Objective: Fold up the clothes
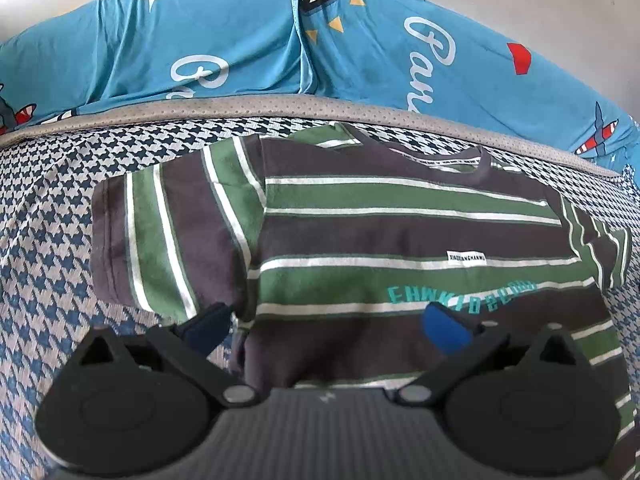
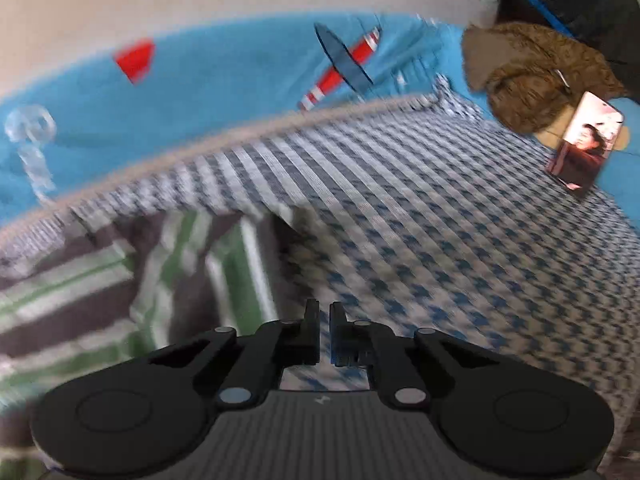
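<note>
Right gripper [image 2: 324,332] is sitting clenched, jaws nearly touching with nothing visible between them, over bare houndstooth mat [image 2: 440,240] just beside the striped T-shirt [image 2: 120,280]; this view is blurring, so contact with cloth cannot be told. Left gripper [image 1: 328,324] is hanging released, blue pads spread wide over the shirt's lower body, one pad near the seam under the left-hand sleeve [image 1: 160,232]. The shirt is lying spread face up on the mat, collar toward the blue printed sheet [image 1: 200,40]. Judging: the fold is only beginning, with sleeves unfolded. Next move is calling for the right jaws to reopen and pinch a sleeve or side hem. Mat border [image 1: 280,106] is running close behind the collar; open mat is lying right of the shirt, up to the brown fleece [image 2: 540,76] and a photo card [image 2: 586,146].
</note>
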`<state>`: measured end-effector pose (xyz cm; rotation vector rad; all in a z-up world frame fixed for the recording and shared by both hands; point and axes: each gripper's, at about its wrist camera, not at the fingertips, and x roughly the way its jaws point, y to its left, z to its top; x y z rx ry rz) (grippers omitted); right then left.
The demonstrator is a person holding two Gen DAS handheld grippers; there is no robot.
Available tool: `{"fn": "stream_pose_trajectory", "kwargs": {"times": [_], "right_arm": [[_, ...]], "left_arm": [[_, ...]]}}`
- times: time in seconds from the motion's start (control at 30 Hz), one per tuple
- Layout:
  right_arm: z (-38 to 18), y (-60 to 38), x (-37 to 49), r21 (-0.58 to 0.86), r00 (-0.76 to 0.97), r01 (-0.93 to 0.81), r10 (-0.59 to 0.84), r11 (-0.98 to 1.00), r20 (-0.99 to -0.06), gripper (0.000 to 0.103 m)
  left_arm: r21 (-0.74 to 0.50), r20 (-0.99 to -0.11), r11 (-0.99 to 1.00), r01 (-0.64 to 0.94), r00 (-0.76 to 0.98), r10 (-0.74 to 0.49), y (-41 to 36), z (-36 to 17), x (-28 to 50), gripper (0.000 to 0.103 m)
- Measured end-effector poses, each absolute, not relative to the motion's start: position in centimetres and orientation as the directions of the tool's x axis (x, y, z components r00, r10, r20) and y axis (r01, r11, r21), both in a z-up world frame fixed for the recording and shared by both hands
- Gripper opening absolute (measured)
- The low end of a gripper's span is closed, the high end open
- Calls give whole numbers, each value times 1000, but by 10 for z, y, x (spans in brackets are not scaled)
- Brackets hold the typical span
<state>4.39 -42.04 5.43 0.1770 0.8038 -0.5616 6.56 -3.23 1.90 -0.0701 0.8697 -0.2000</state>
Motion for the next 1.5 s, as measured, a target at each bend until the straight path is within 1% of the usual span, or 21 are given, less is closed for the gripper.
{"fn": "stream_pose_trajectory", "kwargs": {"times": [0.07,0.1,0.13,0.17,0.2,0.37,0.5,0.57,0.6,0.63,0.7,0.8,0.93,1.03,1.07,1.13,1.17,1.23,1.3,1.4,1.5], "right_arm": [[58,-426,38,21,600,541,-369,841,-710,7],[59,-429,35,61,621,541,-350,839,-701,13],[61,-432,32,100,643,538,-330,837,-691,30],[64,-431,31,133,686,505,-303,853,-662,38],[64,-431,33,152,712,476,-278,866,-644,41],[44,-428,49,169,715,424,-214,890,-665,42],[31,-423,59,85,697,429,-270,899,-664,42],[29,-421,61,67,709,415,-277,907,-648,30],[30,-419,61,57,708,411,-279,910,-649,16],[31,-418,60,48,706,408,-281,912,-649,11],[36,-417,58,53,697,417,-282,907,-659,6],[44,-417,49,-9,648,457,-340,890,-682,2],[41,-425,39,-69,574,492,-382,868,-724,0],[50,-423,30,-104,557,514,-423,852,-714,0],[55,-420,27,-93,576,508,-418,856,-703,3],[68,-408,20,-50,626,477,-379,877,-681,18],[75,-402,17,-29,650,460,-359,887,-669,19],[86,-382,12,5,702,407,-310,913,-642,29],[93,-364,11,41,751,336,-241,941,-614,34],[94,-342,20,66,787,207,-126,976,-604,36],[88,-332,33,59,777,176,-102,983,-621,36]], "left_arm": [[-141,-742,980,141,640,-199,-31,22,62,103],[-143,-737,980,139,646,-199,-29,24,61,103],[-148,-732,980,135,651,-200,-27,26,59,103],[-153,-727,979,132,657,-202,-25,28,57,103],[-160,-722,979,127,661,-204,-23,30,56,103],[-185,-708,978,92,677,-198,-5,40,54,103],[-186,-705,981,61,686,-177,11,45,54,103],[-185,-704,981,54,689,-171,17,47,55,103],[-180,-702,982,49,693,-163,21,48,56,103],[-175,-700,984,43,697,-155,25,49,56,103],[-175,-692,984,18,709,-136,35,53,57,103],[-188,-686,982,-34,720,-106,53,56,58,103],[-183,-688,979,-88,723,-64,73,57,59,103],[-169,-691,980,-107,721,-40,84,56,60,103],[-164,-692,980,-116,721,-30,88,56,61,103],[-158,-697,977,-144,717,-7,95,54,63,103],[-160,-701,974,-159,713,1,99,52,65,103],[-178,-710,968,-180,704,0,105,48,68,103],[-180,-718,963,-200,696,10,109,43,71,103],[-185,-731,959,-217,682,13,112,34,76,103],[-204,-748,952,-227,663,-2,112,26,81,103]]}}
